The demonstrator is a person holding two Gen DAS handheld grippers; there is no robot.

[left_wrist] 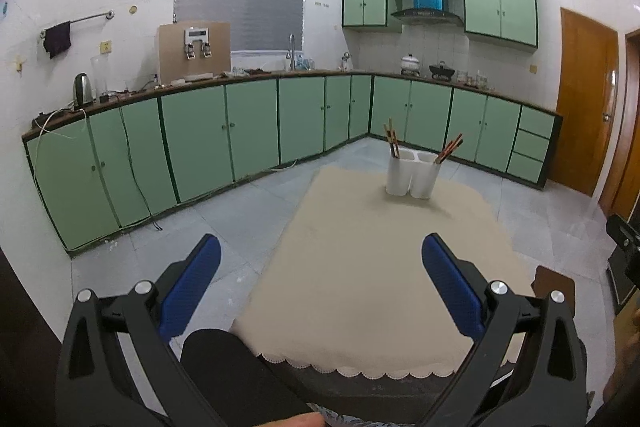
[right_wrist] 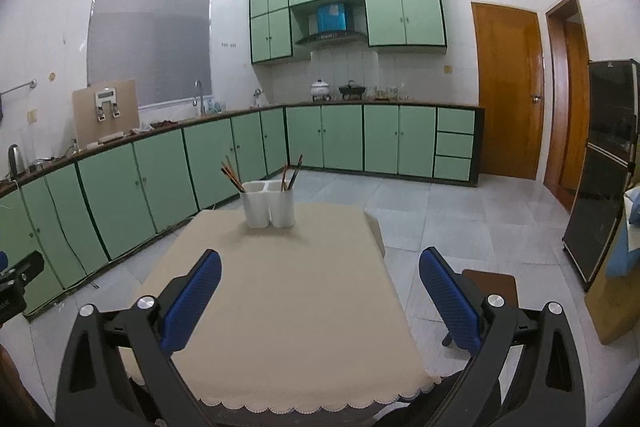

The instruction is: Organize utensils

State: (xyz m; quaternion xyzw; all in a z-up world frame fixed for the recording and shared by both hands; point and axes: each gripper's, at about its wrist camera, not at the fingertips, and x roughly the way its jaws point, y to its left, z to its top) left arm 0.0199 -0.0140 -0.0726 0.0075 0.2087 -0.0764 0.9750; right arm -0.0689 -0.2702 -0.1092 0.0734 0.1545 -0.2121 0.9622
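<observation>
A white two-compartment utensil holder (left_wrist: 412, 175) (right_wrist: 269, 206) stands upright at the far end of a table under a beige cloth (left_wrist: 372, 267) (right_wrist: 288, 291). Brown chopsticks (left_wrist: 392, 143) (right_wrist: 232, 174) lean in its left compartment, and more chopsticks (left_wrist: 450, 148) (right_wrist: 291, 173) lean in the right one. My left gripper (left_wrist: 320, 257) is open, hovering at the table's near edge, well short of the holder. My right gripper (right_wrist: 320, 267) is also open with nothing between its blue pads, over the near half of the cloth.
Green cabinets (left_wrist: 200, 135) line the walls beyond a grey tiled floor (right_wrist: 440, 223). A brown stool (right_wrist: 490, 281) sits right of the table. A dark fridge (right_wrist: 604, 163) and wooden doors (right_wrist: 508, 91) are at the right. A person's dark-clothed leg (left_wrist: 232, 375) is below the left gripper.
</observation>
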